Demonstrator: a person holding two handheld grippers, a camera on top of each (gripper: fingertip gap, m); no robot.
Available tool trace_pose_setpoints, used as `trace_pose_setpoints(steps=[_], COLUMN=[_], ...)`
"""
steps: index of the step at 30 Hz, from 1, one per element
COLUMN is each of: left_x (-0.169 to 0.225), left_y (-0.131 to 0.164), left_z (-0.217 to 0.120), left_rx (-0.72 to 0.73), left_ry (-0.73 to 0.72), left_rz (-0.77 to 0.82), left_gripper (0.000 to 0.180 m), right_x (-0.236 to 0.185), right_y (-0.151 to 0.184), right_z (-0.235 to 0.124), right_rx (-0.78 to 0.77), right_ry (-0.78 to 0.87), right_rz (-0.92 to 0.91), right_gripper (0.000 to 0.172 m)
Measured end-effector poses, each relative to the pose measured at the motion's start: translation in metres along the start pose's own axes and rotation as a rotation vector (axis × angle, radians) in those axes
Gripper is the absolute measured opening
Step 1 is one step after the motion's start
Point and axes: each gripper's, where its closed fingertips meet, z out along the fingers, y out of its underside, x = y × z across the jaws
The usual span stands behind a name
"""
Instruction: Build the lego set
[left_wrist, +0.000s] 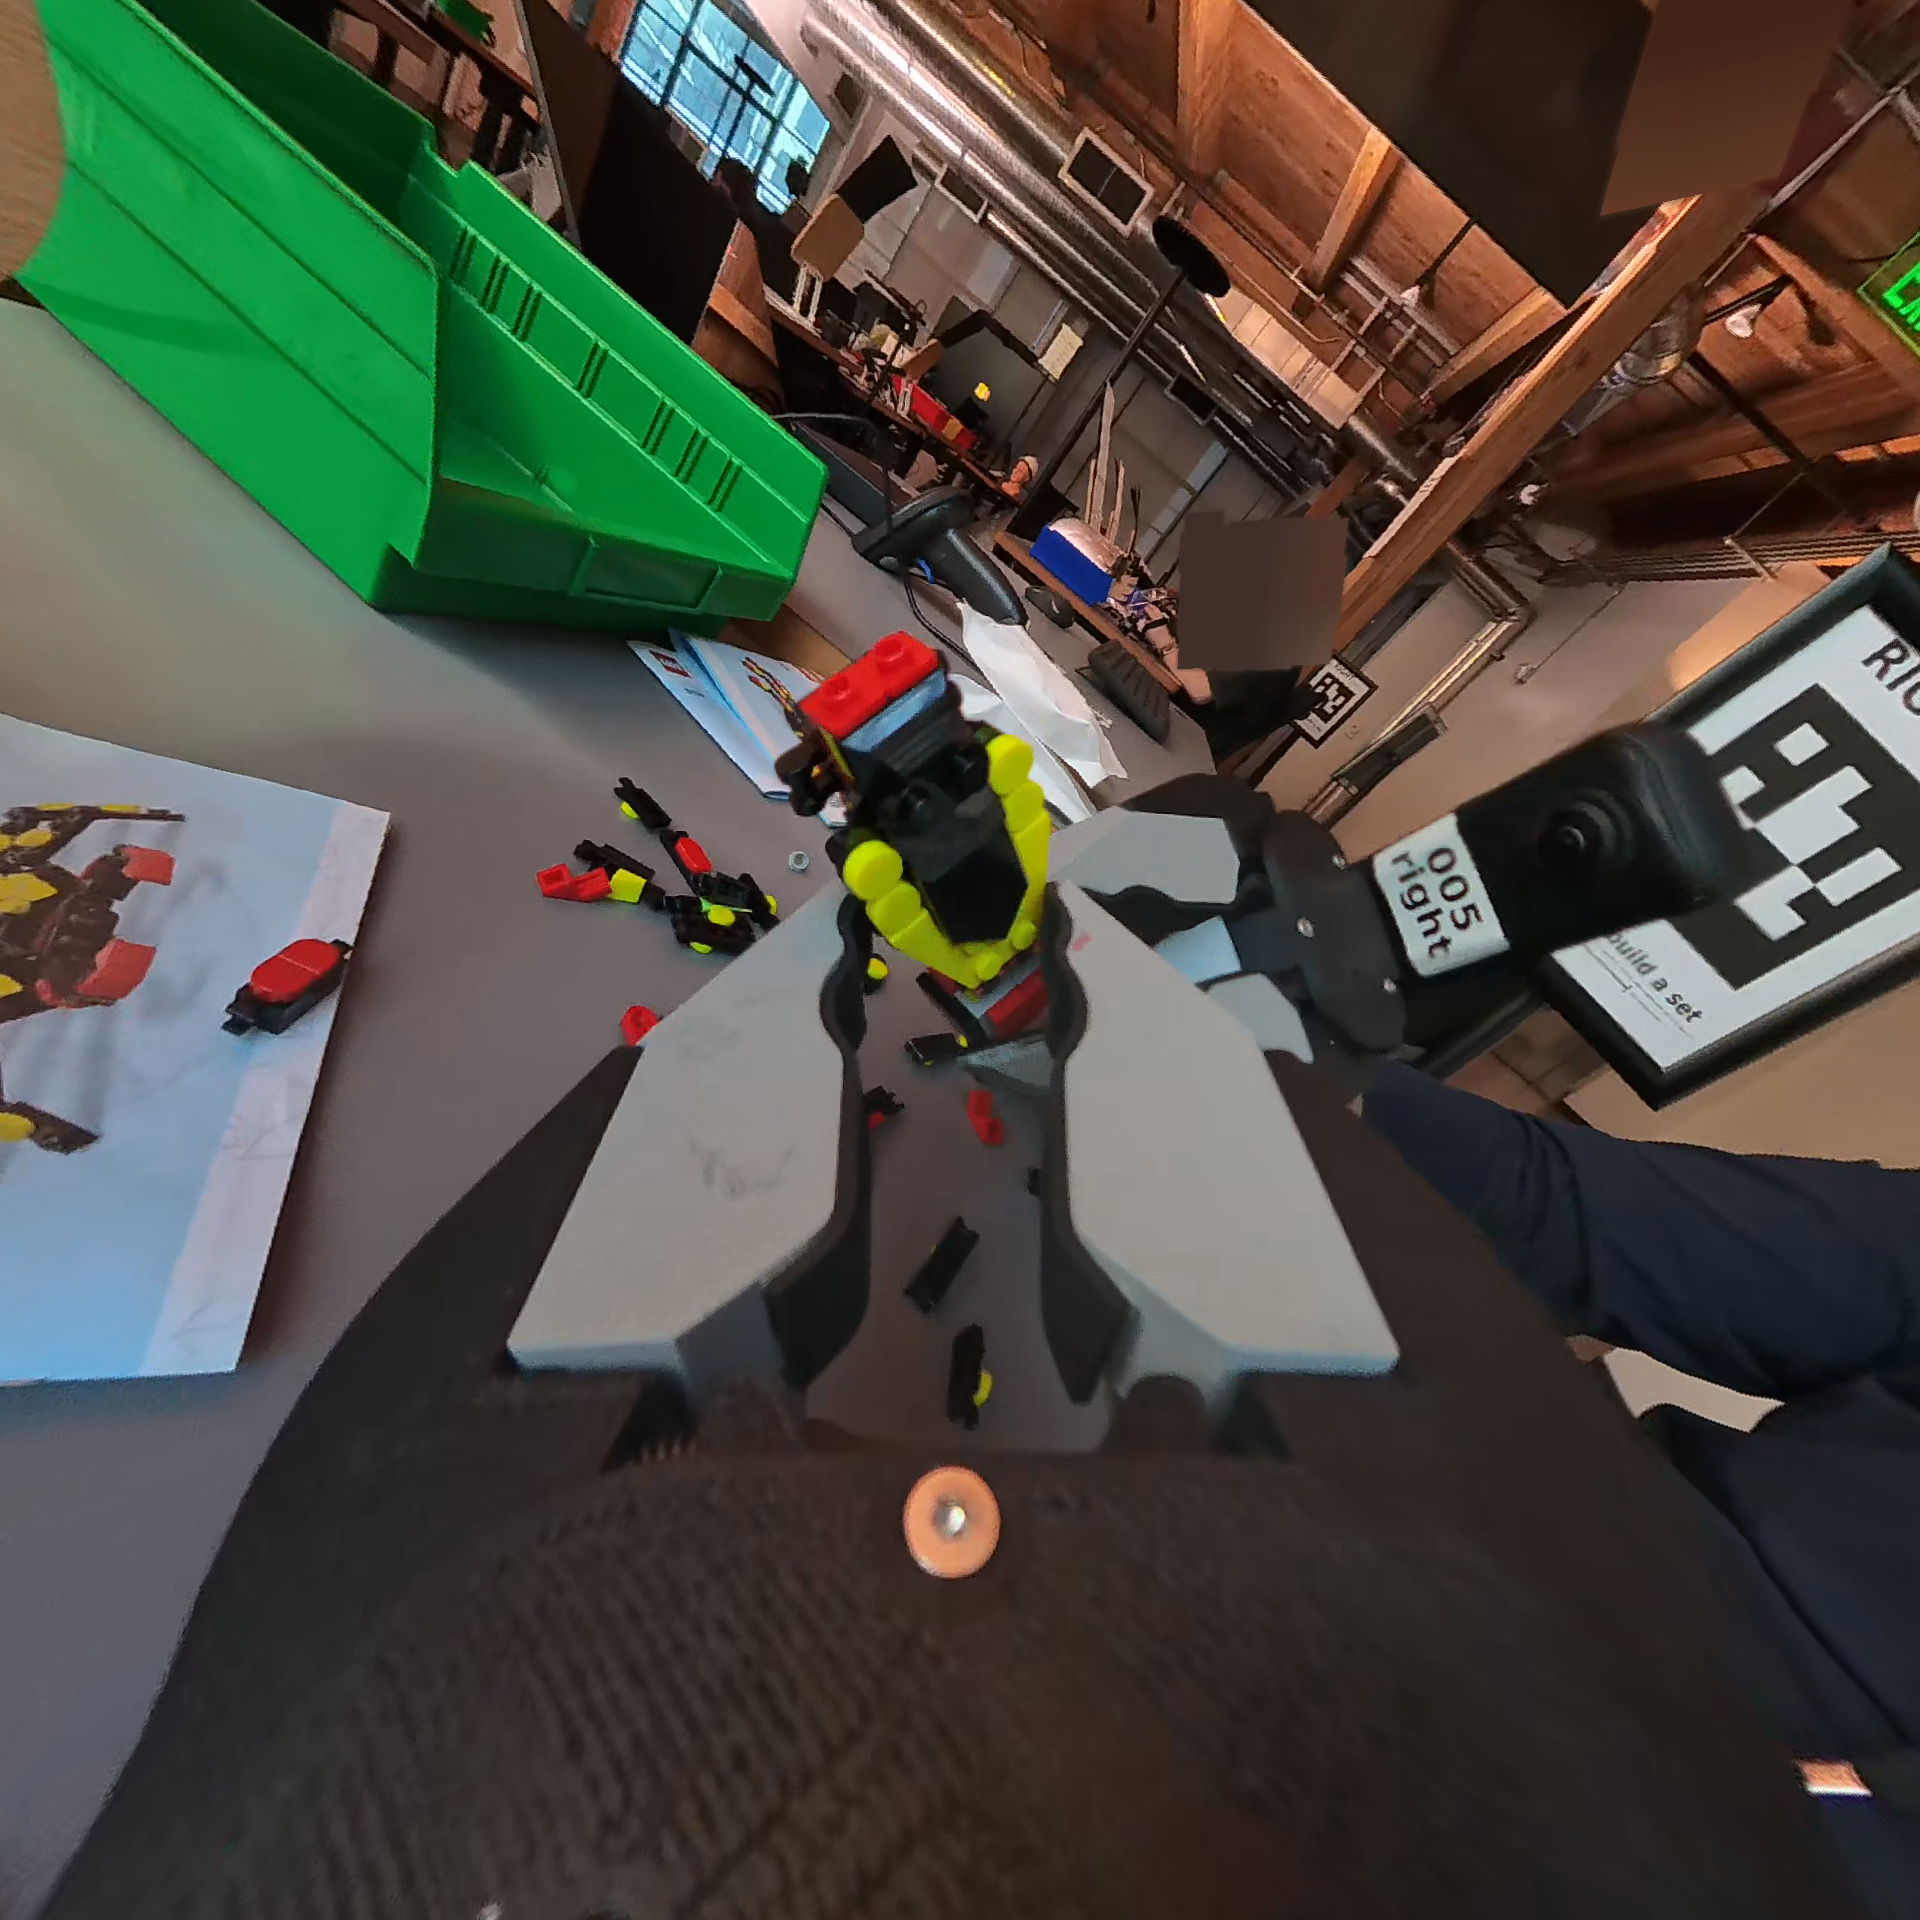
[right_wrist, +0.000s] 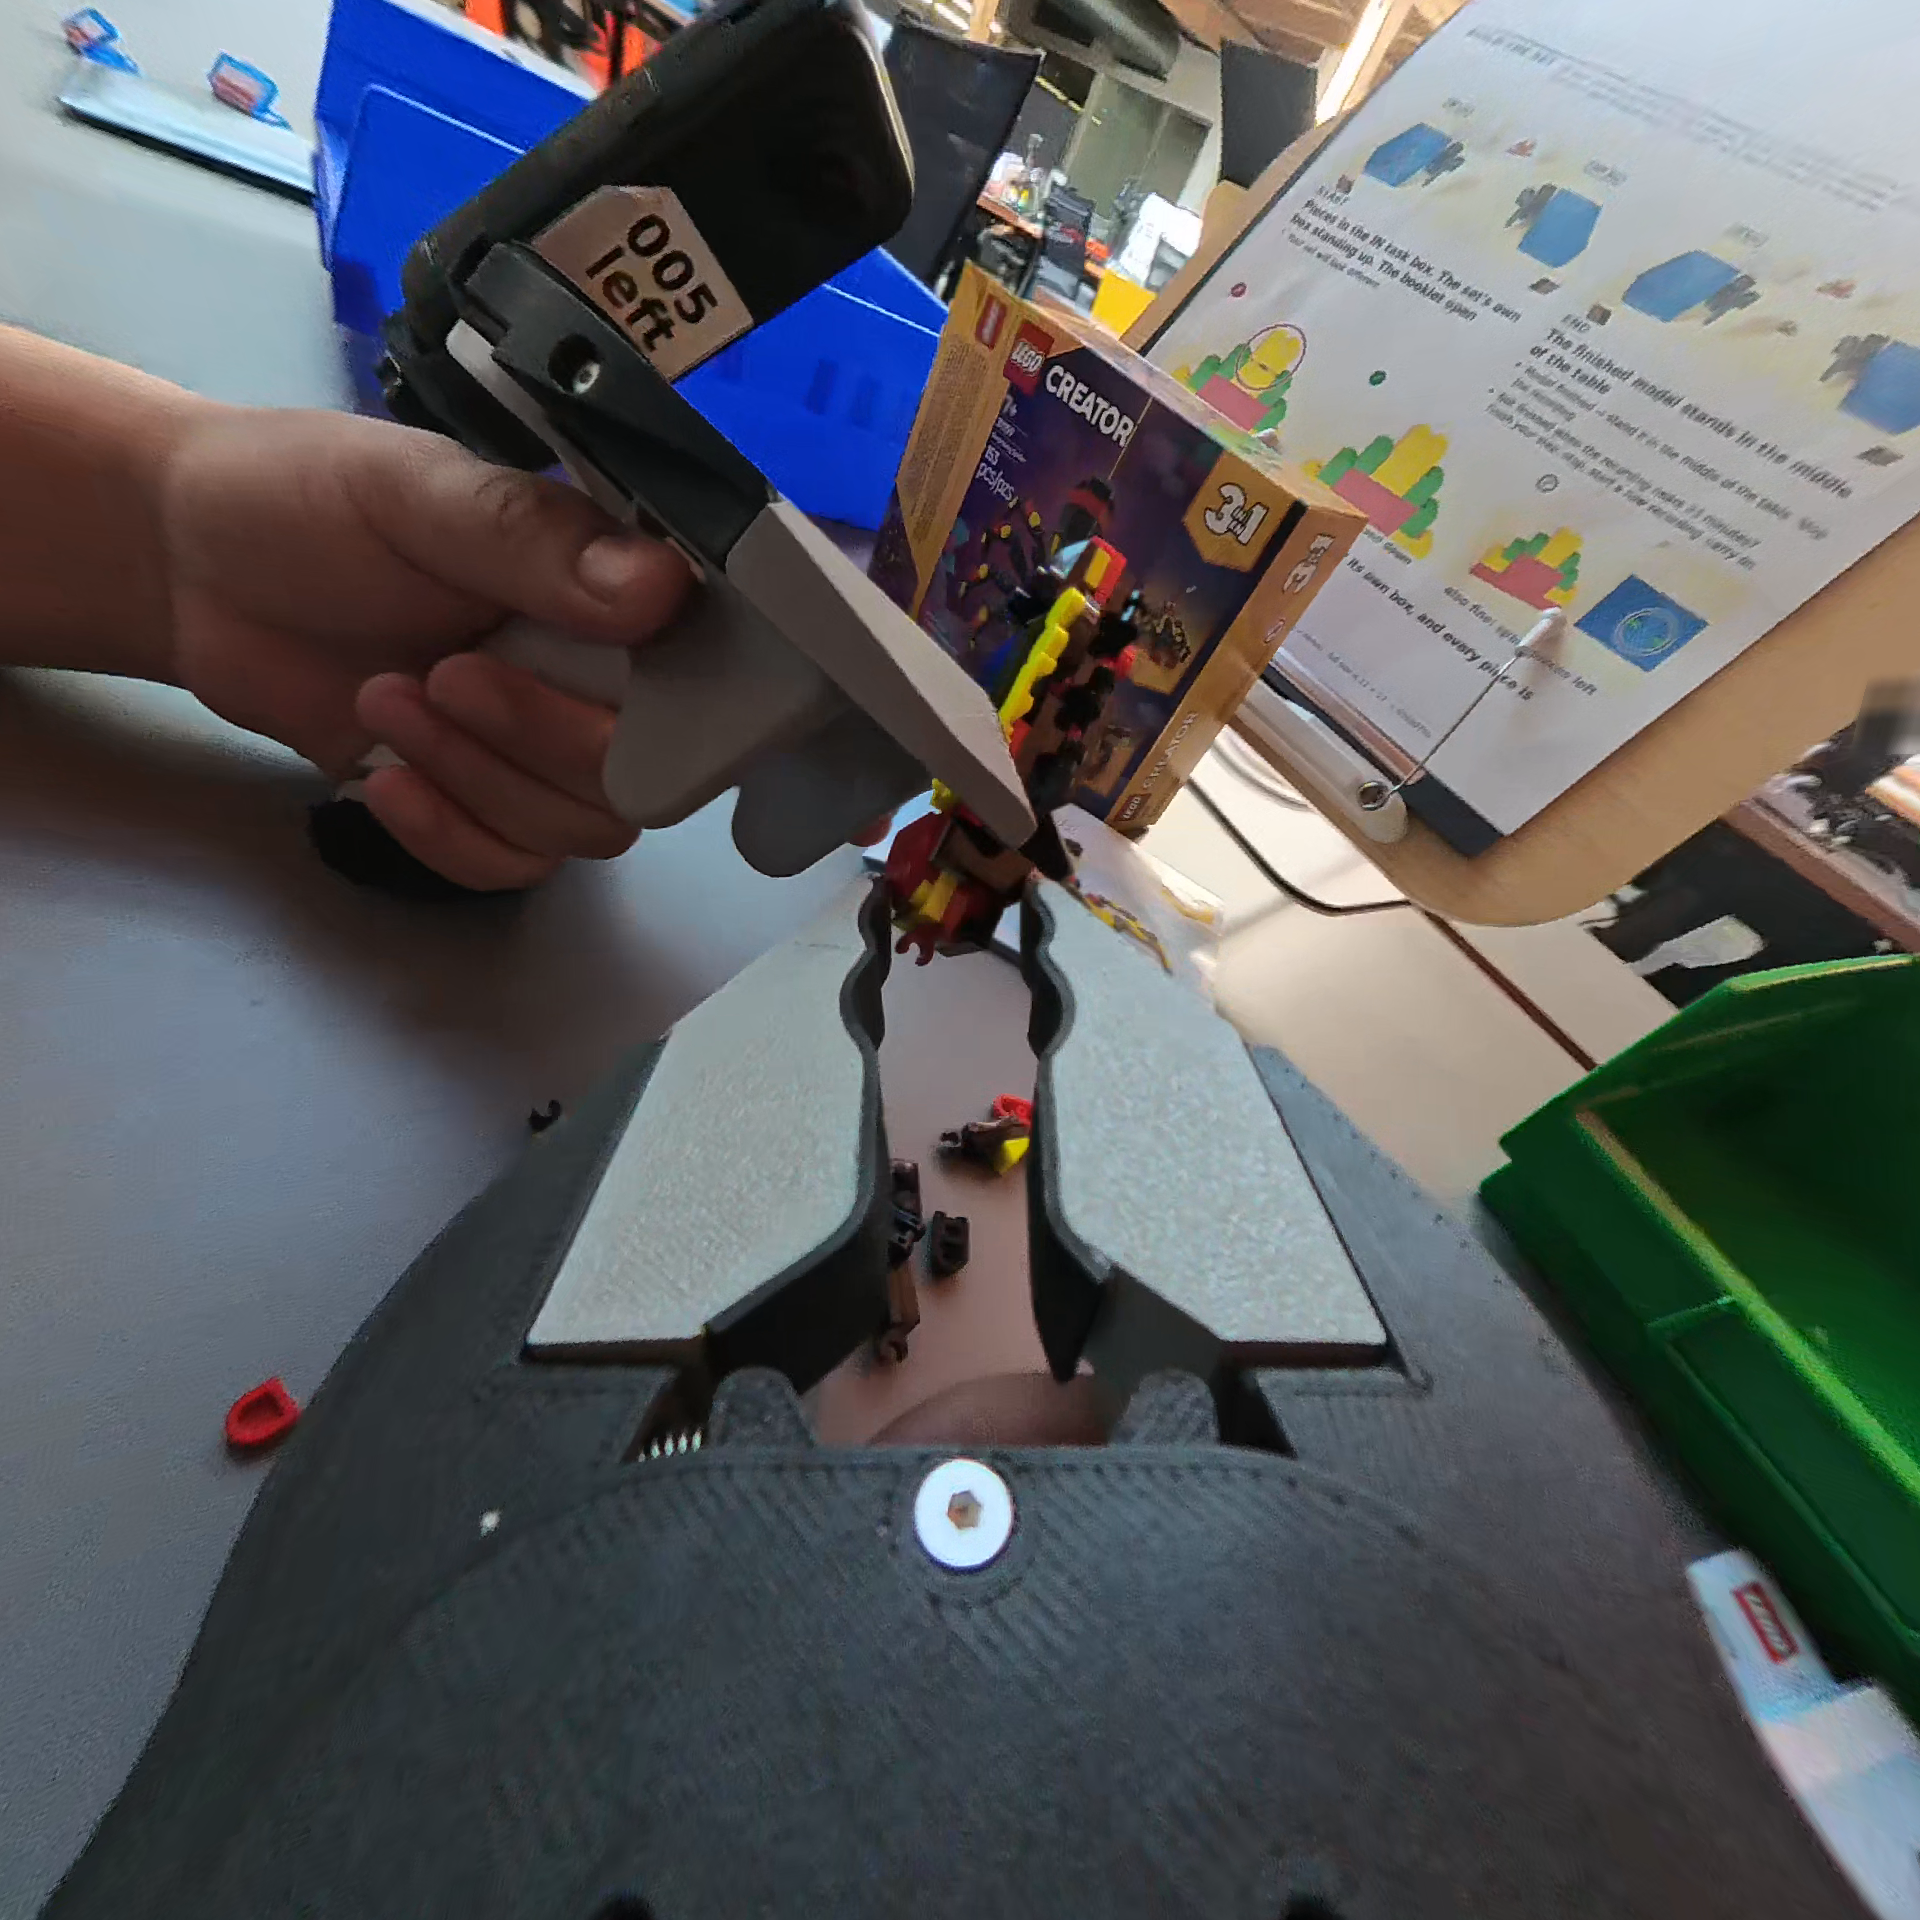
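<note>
My left gripper (left_wrist: 954, 935) is shut on a brick model (left_wrist: 935, 831) of black, yellow-green and red pieces and holds it tilted above the grey table (left_wrist: 312, 675). A red brick tops the model. The right gripper's fingers (left_wrist: 1153, 868) come in from the right at the model's lower red end. In the right wrist view my right gripper (right_wrist: 956, 920) has its pads against that red and yellow lower end (right_wrist: 935, 883). The left gripper's fingers (right_wrist: 883, 665), held by a hand, grip the model's upper part (right_wrist: 1049, 665) from the upper left.
Loose small pieces (left_wrist: 665, 883) lie on the table, some under my fingers (right_wrist: 956, 1174). A picture sheet (left_wrist: 156, 1039) bears a red and black piece (left_wrist: 291, 977). A green bin (left_wrist: 416, 364), a booklet (left_wrist: 727, 686), a set box (right_wrist: 1101, 540), a blue bin (right_wrist: 810, 374) and an instruction board (right_wrist: 1558, 364) stand around. The grippers are tip to tip, or close to it.
</note>
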Motion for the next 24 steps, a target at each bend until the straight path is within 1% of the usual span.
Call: trace_pose_setpoints(steps=[4, 5, 8, 10, 11, 14, 15, 18, 21, 23, 24], left_x=[0.002, 0.002, -0.002, -0.004, -0.005, 0.0, -0.001, -0.006, -0.006, -0.005, -0.005], left_y=[0.001, 0.0, -0.005, -0.01, -0.013, -0.018, -0.018, -0.013, 0.005, 0.013, 0.019], left_z=[-0.001, -0.002, -0.007, -0.012, -0.016, -0.026, -0.028, -0.028, -0.015, -0.007, -0.003], left_rx=[-0.018, -0.021, -0.025, -0.021, -0.021, -0.02, -0.025, -0.085, -0.187, -0.222, -0.243], left_ry=[-0.012, -0.029, -0.111, -0.173, -0.207, -0.271, -0.313, -0.474, -0.546, -0.576, -0.568], left_rz=[0.077, 0.115, 0.246, 0.364, 0.437, 0.672, 0.766, 1.12, 1.421, 1.541, 1.583], left_gripper=[0.03, 0.034, 0.055, 0.058, 0.062, 0.06, 0.06, 0.067, 0.068, 0.062, 0.055], right_x=[-0.001, 0.0, 0.003, 0.005, 0.007, 0.009, 0.007, 0.005, -0.005, -0.021, -0.03], right_y=[0.002, 0.003, 0.002, 0.002, 0.002, -0.003, -0.005, -0.01, -0.008, -0.008, -0.01], right_z=[-0.001, -0.002, -0.005, -0.009, -0.011, -0.019, -0.022, -0.027, -0.028, -0.032, -0.035], right_rx=[-0.016, -0.016, 0.002, 0.006, 0.014, 0.042, 0.047, 0.075, 0.036, -0.013, -0.03], right_ry=[-0.094, -0.109, -0.171, -0.235, -0.267, -0.391, -0.446, -0.559, -0.63, -0.721, -0.774], right_rz=[0.144, 0.18, 0.313, 0.433, 0.498, 0.69, 0.757, 0.906, 0.95, 0.956, 0.961], right_gripper=[0.02, 0.02, 0.019, 0.019, 0.019, 0.019, 0.019, 0.019, 0.019, 0.019, 0.019])
